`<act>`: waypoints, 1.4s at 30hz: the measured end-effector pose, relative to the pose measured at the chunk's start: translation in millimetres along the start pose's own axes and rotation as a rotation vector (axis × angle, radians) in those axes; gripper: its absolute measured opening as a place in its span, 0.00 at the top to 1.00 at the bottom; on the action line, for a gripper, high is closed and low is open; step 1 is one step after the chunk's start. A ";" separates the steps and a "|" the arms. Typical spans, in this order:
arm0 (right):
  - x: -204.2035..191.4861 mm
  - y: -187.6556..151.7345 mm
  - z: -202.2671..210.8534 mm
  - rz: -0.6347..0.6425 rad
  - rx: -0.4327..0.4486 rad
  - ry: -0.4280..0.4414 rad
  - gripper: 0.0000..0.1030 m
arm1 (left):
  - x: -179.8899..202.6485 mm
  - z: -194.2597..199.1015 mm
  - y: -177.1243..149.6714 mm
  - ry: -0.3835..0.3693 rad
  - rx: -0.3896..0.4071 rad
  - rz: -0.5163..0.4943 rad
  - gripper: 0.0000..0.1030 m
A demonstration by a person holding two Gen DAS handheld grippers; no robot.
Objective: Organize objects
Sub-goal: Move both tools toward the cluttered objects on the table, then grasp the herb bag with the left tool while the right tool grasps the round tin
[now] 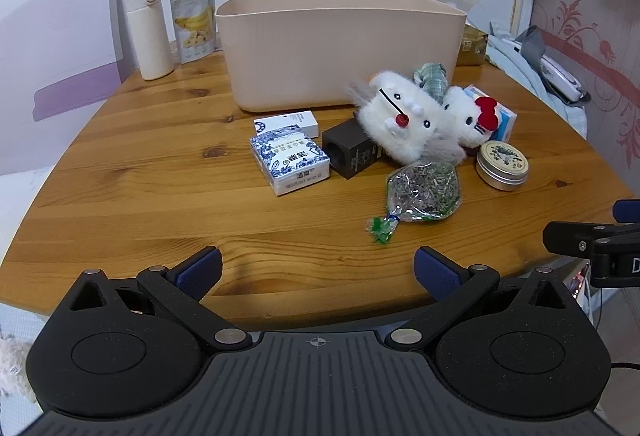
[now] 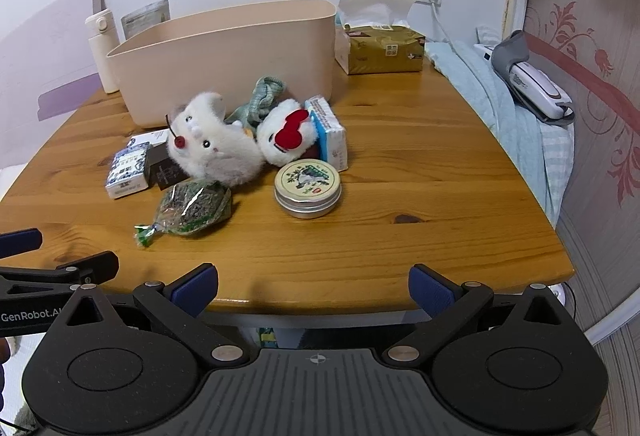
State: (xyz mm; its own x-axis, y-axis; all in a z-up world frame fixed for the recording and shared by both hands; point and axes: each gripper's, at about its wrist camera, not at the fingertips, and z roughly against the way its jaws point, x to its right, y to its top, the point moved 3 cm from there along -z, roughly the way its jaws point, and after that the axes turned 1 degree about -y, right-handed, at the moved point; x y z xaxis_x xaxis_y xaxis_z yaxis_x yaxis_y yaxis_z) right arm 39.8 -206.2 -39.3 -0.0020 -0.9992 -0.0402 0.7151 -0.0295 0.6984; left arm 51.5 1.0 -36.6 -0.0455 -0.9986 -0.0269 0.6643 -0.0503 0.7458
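Both tools are hovering over the near edge of the desk (image 1: 120, 171), each with its jaws spread wide and holding nothing.

The left tool (image 1: 318, 268) is sitting at the left of the pair. Ahead of it and slightly to its left is lying the blue-patterned box (image 1: 290, 163), with a small white box (image 1: 286, 121) just behind it and a dark brown block (image 1: 350, 151) touching its right side. Beyond these the beige bin (image 1: 340, 51) is standing open-topped at the far side of the desk, apparently empty, though its inside is hidden from both views.

Ahead and to the right of the left tool, the bag of dried herbs (image 1: 424, 191) is lying nearest of all, its long axis running from the green twisted tail, pointing back towards the tools, out to the fat end under the white plush toy (image 1: 400, 119). It is lying between the two tools, and I judge the left one somewhat nearer.

The right tool (image 2: 312, 286) is facing the round tin (image 2: 308, 187) almost straight ahead, well apart from its open fingertips. Behind the tin are leaning the red-bowed plush (image 2: 286, 135) and a blue-and-white tissue pack (image 2: 330, 131), touching each other.
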 end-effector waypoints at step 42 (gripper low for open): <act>22.5 24.6 -45.4 0.006 -0.031 -0.025 0.01 | 22.0 -52.7 30.3 -0.181 -0.049 -0.066 0.00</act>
State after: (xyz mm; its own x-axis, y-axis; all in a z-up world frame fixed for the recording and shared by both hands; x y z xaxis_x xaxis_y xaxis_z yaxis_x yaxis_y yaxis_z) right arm 89.1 -228.2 -55.4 -0.0146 -0.9997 -0.0182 0.7363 -0.0230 0.6763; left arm 110.0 -23.4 -49.6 -0.2200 -0.9743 0.0487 0.6909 -0.1204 0.7128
